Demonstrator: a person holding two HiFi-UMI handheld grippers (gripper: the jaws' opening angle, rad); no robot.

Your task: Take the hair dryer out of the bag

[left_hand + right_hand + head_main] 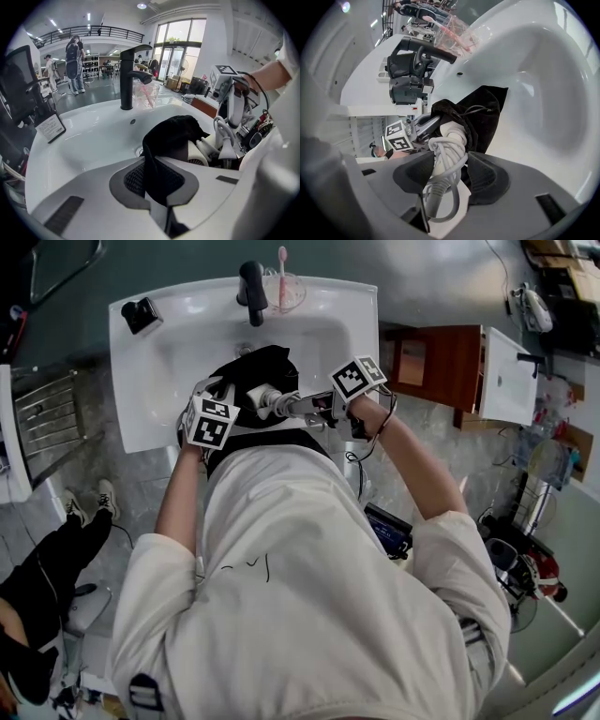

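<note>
The left gripper [161,177] is clenched on a fold of the black bag [171,136], with the dark cloth pinched flat between its two pads. Just past those jaws the bag rises in a soft heap, its mouth facing the other gripper.

The right gripper [450,171] is grasping the hair dryer [451,130] by its white handle. The grey cord [447,157] is coiled round the handle and sits between the pads, and a loop and the plug end hang back toward the gripper body. Ahead of these jaws the white body runs into the mouth of the bag, so the near part is out in the open and the far end is covered by black cloth. The two grippers face each other closely across the bag, both held by a person in a pale top.

Below and beyond both sets of jaws lies the white sink [93,136]. At its far rim stands a black faucet [127,75], and just beside that a clear cup [143,96] holding a pink toothbrush [282,273].
</note>
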